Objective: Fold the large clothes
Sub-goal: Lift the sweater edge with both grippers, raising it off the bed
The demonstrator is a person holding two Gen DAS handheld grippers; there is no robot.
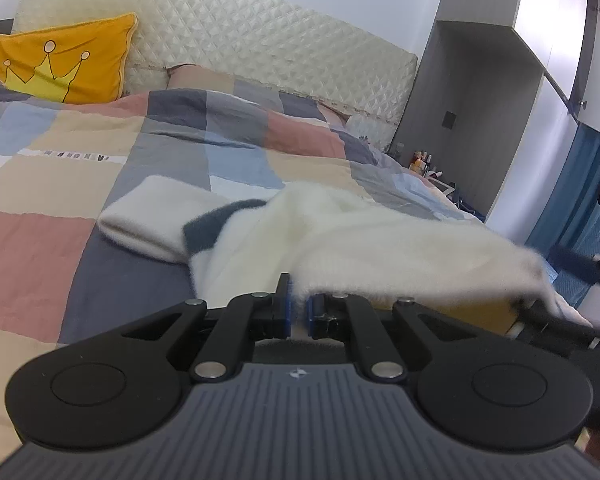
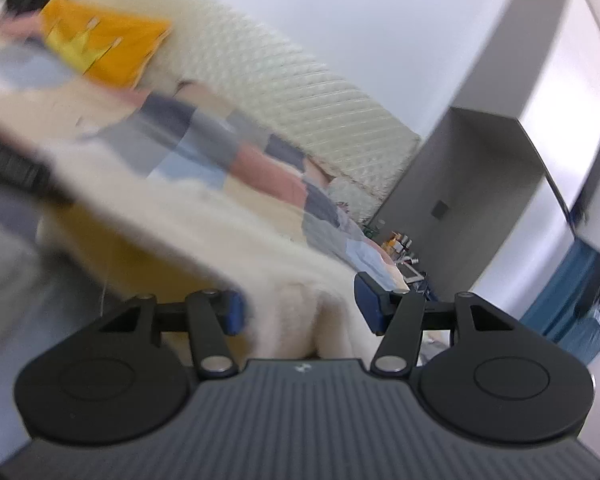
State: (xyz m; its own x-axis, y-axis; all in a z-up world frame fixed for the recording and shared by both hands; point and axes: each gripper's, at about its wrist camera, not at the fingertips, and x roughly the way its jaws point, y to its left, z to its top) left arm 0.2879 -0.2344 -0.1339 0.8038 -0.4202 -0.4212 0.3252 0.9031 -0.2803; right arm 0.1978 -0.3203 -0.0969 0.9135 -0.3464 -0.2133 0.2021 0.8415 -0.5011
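A fluffy white garment [image 1: 340,236] with a dark grey band [image 1: 220,220] lies on the bed, and a rolled sleeve reaches out to the left. My left gripper [image 1: 299,312] is shut on the garment's near edge, which is lifted off the cover. In the blurred right wrist view the same white garment [image 2: 220,216] stretches away to the left. My right gripper [image 2: 300,308] stands open. Its blue pads [image 2: 370,304] are well apart, a fold of the fabric hangs loose between them, and neither pad presses on it.
A patchwork duvet [image 1: 100,168] covers the bed. A yellow crown pillow [image 1: 64,64] leans on the quilted headboard [image 1: 240,40]. A grey wardrobe [image 1: 480,100], a blue curtain [image 1: 572,200] and small bottles [image 1: 420,160] stand to the right of the bed.
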